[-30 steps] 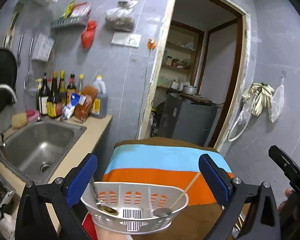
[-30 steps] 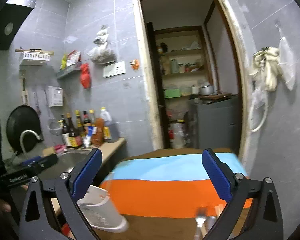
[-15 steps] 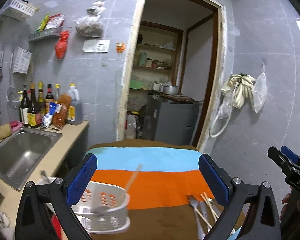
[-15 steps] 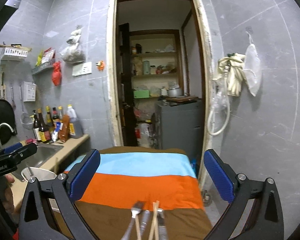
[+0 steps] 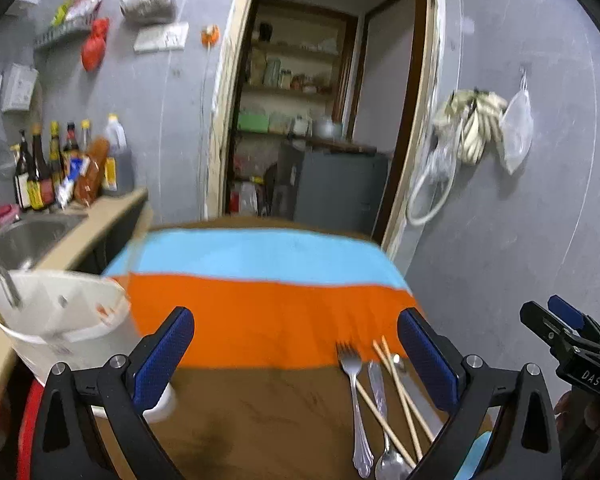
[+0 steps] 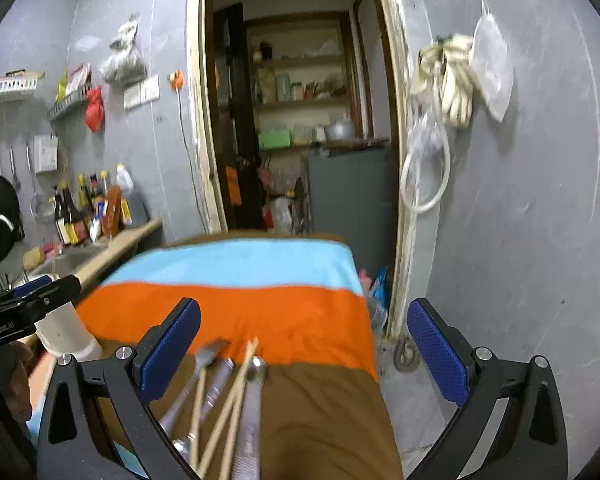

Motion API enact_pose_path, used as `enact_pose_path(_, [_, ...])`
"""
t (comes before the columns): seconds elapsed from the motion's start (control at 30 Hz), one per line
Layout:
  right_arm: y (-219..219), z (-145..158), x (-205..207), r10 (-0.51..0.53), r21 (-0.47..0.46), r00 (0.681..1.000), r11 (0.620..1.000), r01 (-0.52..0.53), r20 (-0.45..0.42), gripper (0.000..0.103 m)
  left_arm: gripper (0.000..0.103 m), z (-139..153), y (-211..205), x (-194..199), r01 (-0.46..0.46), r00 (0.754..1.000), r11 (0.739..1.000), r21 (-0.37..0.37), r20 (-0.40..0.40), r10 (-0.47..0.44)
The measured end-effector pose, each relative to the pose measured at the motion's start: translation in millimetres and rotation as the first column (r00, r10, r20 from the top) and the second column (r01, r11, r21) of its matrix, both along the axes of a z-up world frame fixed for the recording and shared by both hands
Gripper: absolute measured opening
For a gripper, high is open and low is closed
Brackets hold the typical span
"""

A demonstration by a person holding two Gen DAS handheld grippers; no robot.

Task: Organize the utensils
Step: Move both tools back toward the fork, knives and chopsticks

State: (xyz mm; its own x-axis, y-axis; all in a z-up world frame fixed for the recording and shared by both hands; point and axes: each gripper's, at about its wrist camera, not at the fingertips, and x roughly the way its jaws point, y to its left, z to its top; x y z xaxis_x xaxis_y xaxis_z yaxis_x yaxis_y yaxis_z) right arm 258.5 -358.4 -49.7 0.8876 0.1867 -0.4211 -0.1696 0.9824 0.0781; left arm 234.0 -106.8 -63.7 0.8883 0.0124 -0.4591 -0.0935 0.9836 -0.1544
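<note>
Two grippers hang above a tabletop (image 5: 260,408) covered by a cloth striped blue, orange and brown. The left gripper (image 5: 296,352) is held level and pointed toward the far doorway (image 5: 324,120), its blue-padded fingers (image 5: 162,356) wide apart with nothing between them. The right gripper (image 6: 304,350) is posed the same way, fingers (image 6: 438,354) spread and holding nothing, tipped slightly down over the near edge of the cloth.

In the left wrist view the right gripper (image 5: 556,330) shows at the far right edge, seen side-on, with part of the person's hand (image 5: 568,412) under it. In the right wrist view the left gripper (image 6: 32,300) shows at the left edge, also side-on.

Loose utensils lie in a bunch on the brown stripe at the near right of the tabletop: a fork (image 5: 354,396), a spoon (image 5: 388,460), a knife (image 5: 376,380) and a pair of chopsticks (image 5: 404,396), handles toward the camera, touching and partly crossing one another. From the right wrist view the same bunch sits just below and between the right gripper's fingers, blurred.

A white basket (image 5: 56,320) stands at the near left corner of the tabletop, just left of the left gripper's left finger, with a metal utensil (image 5: 8,284) standing up in it. Beyond it are a sink (image 5: 24,240) and bottles (image 5: 56,168).
</note>
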Motion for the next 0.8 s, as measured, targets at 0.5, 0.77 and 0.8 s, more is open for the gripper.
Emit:
enact_pose_path(0.5, [15,-102,55,0.159,0.024,0.951,0.987,-0.158,-0.265,0.101,0.1,-76,-29,64,0.127,0.964,0.992,-0.017,-0.235,-0.127])
enact_pose_path(0.77, [42,-130,71,0.159,-0.058,0.899,0.978,-0.2,-0.408,0.084,0.071,-97,-32,82,0.17,0.929,0.981,-0.089,-0.319,-0.189])
enact_pose_path(0.8, [45,-131,71,0.164,-0.063,0.899,0.976,-0.206,-0.406,0.084,0.069,-99,-30,83,0.17,0.926,0.98,-0.101,-0.324,-0.194])
